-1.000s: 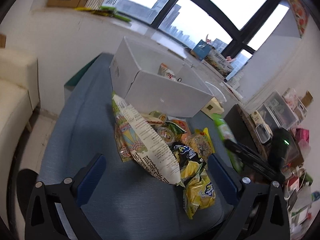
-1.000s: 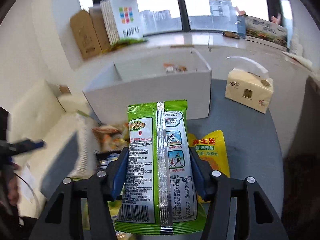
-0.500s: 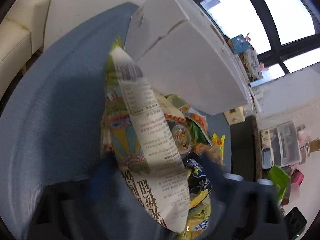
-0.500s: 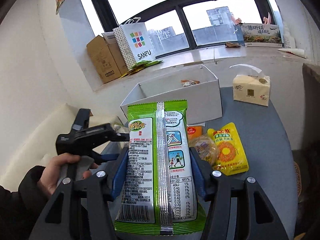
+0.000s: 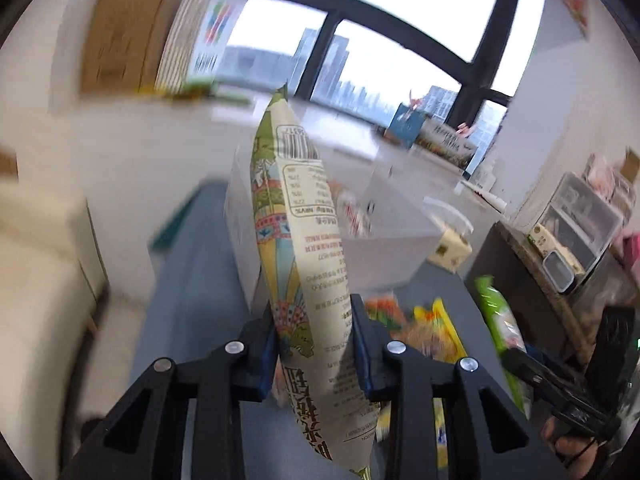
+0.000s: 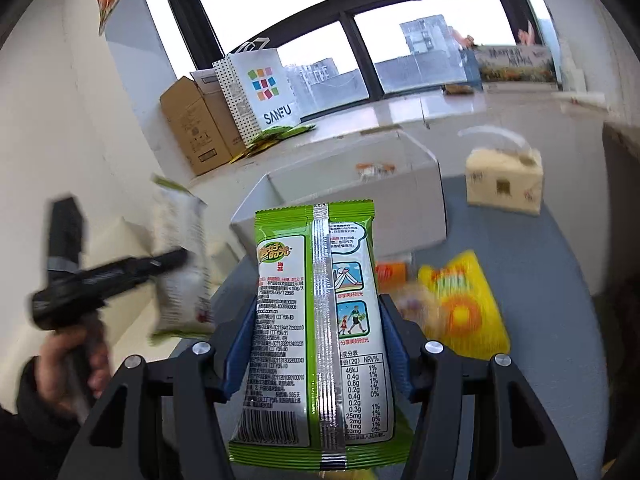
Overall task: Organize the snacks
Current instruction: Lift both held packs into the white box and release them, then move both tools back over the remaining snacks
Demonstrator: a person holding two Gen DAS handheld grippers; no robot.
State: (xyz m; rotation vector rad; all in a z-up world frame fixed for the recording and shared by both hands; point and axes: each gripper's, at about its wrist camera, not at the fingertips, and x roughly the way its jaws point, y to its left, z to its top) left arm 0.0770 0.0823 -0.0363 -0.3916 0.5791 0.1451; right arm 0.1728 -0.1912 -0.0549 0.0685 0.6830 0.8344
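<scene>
My left gripper (image 5: 316, 352) is shut on a tall cream snack bag (image 5: 304, 264) with colourful print and holds it lifted, end up, in front of the white open box (image 5: 384, 248). My right gripper (image 6: 316, 340) is shut on a green seaweed snack packet (image 6: 316, 320), held above the grey table (image 6: 552, 280). The white box (image 6: 360, 204) stands beyond it with a small snack inside. Loose snacks lie on the table: a yellow pouch (image 6: 464, 304) and an orange packet (image 6: 390, 274). The left gripper with its cream bag (image 6: 180, 256) shows at the left in the right wrist view.
A tissue pack (image 6: 504, 184) sits at the table's far right. Cardboard boxes (image 6: 196, 124) and a SANFU paper bag (image 6: 260, 88) stand on the windowsill. A cream sofa (image 5: 36, 280) is left of the table. Plastic storage bins (image 5: 580, 228) stand at the right.
My left gripper has dropped onto the snack pile, shut on the cream bag and lifted it up. My right gripper keeps the green packet and has risen a little.
</scene>
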